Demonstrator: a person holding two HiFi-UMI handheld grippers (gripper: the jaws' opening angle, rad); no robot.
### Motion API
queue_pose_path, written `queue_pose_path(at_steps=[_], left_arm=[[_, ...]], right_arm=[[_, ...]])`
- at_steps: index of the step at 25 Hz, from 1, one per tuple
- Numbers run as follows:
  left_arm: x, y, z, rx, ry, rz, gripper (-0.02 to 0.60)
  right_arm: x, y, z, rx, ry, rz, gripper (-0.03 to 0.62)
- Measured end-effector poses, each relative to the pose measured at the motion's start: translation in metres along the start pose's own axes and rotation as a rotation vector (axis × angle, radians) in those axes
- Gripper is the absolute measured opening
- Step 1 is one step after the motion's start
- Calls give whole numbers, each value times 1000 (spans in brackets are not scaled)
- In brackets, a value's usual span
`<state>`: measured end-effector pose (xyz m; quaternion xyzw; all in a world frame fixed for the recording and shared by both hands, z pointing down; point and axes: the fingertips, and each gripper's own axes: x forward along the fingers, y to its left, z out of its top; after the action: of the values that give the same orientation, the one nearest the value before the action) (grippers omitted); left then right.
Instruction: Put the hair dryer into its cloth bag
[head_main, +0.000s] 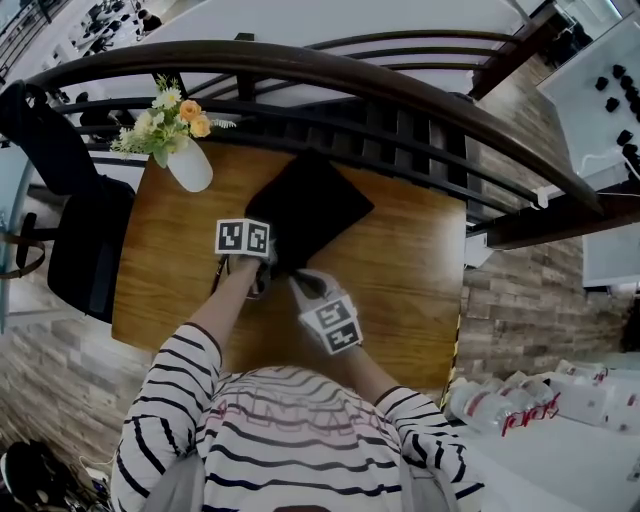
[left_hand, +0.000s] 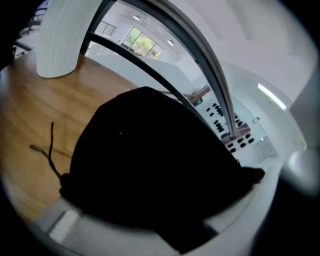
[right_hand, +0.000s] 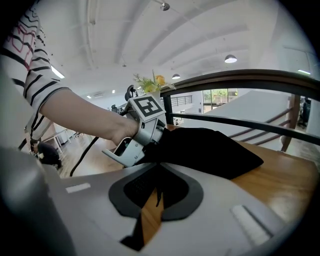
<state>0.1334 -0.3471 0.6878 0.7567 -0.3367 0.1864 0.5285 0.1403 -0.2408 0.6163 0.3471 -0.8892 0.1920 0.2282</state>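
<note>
The black cloth bag (head_main: 310, 205) lies bulging on the wooden table (head_main: 410, 290), its gathered mouth towards me. No hair dryer shows in any view. My left gripper (head_main: 262, 272) is at the left of the mouth. In the left gripper view the bag (left_hand: 150, 165) fills the space between the wide-set jaws, and I see no pad pressing on it. A loose drawstring (left_hand: 50, 147) trails on the wood. My right gripper (head_main: 300, 283) sits just right of the mouth; its jaws (right_hand: 157, 185) are nearly together with a thin dark strand, apparently a drawstring, between the pads. The right gripper view shows the left gripper (right_hand: 150, 147) against the bag (right_hand: 210, 147).
A white vase of flowers (head_main: 188, 165) stands at the table's far left corner. A dark curved railing (head_main: 400, 100) runs behind the table. A black chair (head_main: 85, 250) is to the left, and packed bottles (head_main: 520, 405) lie at the lower right.
</note>
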Motion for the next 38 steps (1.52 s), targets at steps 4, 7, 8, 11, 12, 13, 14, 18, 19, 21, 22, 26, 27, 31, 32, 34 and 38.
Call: queue_pose_path(at_steps=[4, 7, 8, 11, 12, 13, 14, 18, 19, 21, 22, 26, 27, 31, 32, 34, 38], left_arm=[[-5, -6, -6, 98, 33, 1, 226], [-14, -9, -6, 154, 26, 20, 251], [-18, -9, -6, 170, 18, 28, 255], [-35, -6, -6, 197, -15, 60, 270], [-41, -4, -8, 203, -28, 73, 272], [-48, -2, -10, 206, -39, 83, 272], [-55, 1, -14, 206, -48, 89, 272], [-79, 9, -33, 177, -73, 93, 273], [-85, 10, -39, 168, -76, 95, 273], [-96, 13, -50, 156, -83, 97, 273], [-103, 14, -54, 153, -89, 97, 273], [-126, 13, -61, 182, -157, 102, 263], [-132, 12, -61, 197, -180, 102, 257], [-151, 11, -61, 250, -237, 103, 233], [-155, 11, -62, 260, -243, 101, 231], [-162, 11, -64, 278, -248, 93, 229], [-174, 12, -72, 312, -240, 71, 225]], right_arm=[[0, -3, -6, 6, 23, -21, 12], [0, -3, -6, 7, 25, -36, 12], [0, -3, -6, 6, 25, -41, 12], [-1, -1, -7, -13, 31, -55, 12], [0, 1, -7, -30, 37, -59, 12], [1, 4, -8, -51, 45, -63, 12], [2, 6, -9, -73, 53, -66, 12], [5, 16, -17, -112, 80, -81, 13], [5, 17, -18, -113, 84, -87, 13], [5, 21, -22, -119, 93, -103, 14], [6, 22, -24, -122, 99, -114, 14], [6, 27, -29, -121, 113, -177, 17], [5, 29, -28, -115, 111, -193, 20], [3, 40, -26, -95, 103, -246, 40], [2, 44, -26, -90, 102, -255, 42], [1, 52, -28, -79, 102, -273, 43], [-2, 67, -33, -46, 105, -310, 48]])
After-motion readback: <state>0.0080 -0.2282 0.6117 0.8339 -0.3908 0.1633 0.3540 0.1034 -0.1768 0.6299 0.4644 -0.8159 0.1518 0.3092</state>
